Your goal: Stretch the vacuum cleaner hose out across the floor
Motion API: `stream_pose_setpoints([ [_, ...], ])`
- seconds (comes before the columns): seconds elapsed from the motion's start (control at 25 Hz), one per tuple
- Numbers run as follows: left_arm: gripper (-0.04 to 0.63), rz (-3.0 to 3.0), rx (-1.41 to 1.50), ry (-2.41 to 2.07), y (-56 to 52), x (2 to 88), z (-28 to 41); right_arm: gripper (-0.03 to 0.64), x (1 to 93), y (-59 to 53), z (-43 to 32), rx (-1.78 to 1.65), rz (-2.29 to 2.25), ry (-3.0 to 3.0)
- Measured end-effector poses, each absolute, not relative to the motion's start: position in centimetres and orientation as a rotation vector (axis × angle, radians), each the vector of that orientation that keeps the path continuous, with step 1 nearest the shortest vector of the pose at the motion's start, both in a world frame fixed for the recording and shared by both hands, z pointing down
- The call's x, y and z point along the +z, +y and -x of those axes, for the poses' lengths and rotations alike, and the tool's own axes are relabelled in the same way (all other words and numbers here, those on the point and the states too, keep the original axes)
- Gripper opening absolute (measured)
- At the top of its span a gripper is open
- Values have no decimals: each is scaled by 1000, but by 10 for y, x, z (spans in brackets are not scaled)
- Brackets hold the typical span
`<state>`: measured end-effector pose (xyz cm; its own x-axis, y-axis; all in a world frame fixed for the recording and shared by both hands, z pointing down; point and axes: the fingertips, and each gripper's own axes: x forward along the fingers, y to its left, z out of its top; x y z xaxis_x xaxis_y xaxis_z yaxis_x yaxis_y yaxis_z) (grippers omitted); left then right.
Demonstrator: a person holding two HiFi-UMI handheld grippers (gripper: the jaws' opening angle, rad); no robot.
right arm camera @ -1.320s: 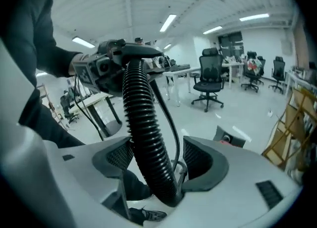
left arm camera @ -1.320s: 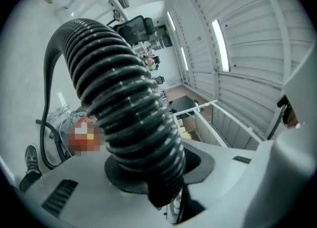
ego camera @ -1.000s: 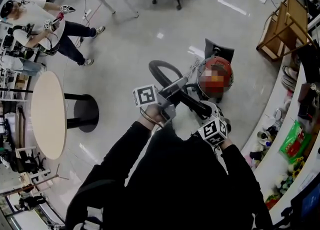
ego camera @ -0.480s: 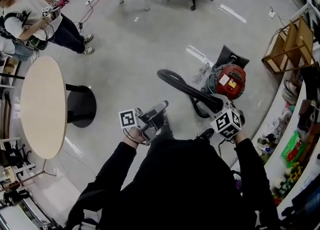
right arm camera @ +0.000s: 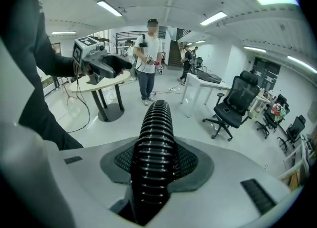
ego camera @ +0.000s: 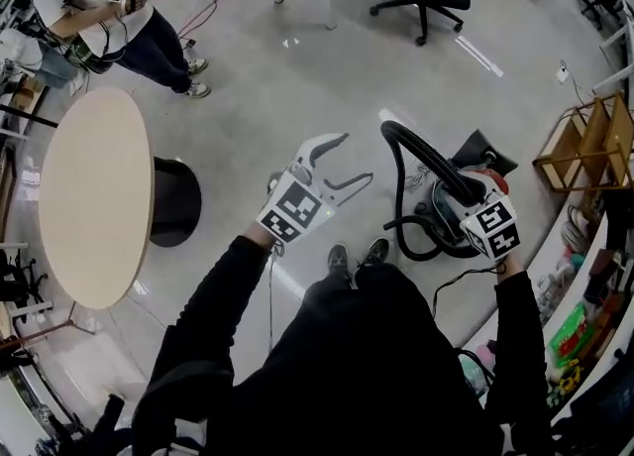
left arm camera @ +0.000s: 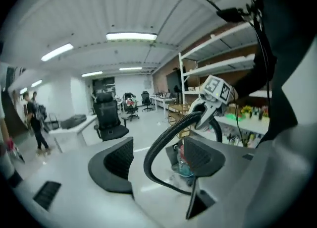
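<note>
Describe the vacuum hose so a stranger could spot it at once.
Find the wooden rack at the head view's right edge; on the grey floor left of it loops the hose. It is the only black ribbed tube, arching up into the right tongs.

hose (right arm camera: 156,157): black, ribbed in fine rings. left gripper (ego camera: 353,159): white body; cube faces white with black square markers; jaws lined with black grid-textured pads (left arm camera: 116,160). floor (ego camera: 277,87): pale grey, glossy. round table (ego camera: 94,196): beige top.
</note>
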<state>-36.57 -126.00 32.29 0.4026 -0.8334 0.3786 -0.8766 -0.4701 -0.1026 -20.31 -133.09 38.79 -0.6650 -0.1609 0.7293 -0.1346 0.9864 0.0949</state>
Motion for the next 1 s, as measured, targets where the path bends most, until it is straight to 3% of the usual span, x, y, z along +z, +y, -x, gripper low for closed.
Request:
stream_pose_setpoints([
  [0.32,328,-2609,1131,-1441,-1341,355,364,161,369,-1344,296,-278,329,-2267],
  [0.52,328,-2551,1273,-1292,-1348,364,384,161,368,-1367,329,-357,567,-2242],
  [0.76,328,-2472,1297,-1266,-1348,391,421,161,369,-1355,389,-465,830,-2156],
  [0.92,321,-2475,1113,-1214,-1336,406,451,161,368,-1327,436,-496,962,-2095],
  [1.0,210,-2486,992,-1140,-1317,413,461,161,372,-1310,458,-484,989,-2073],
])
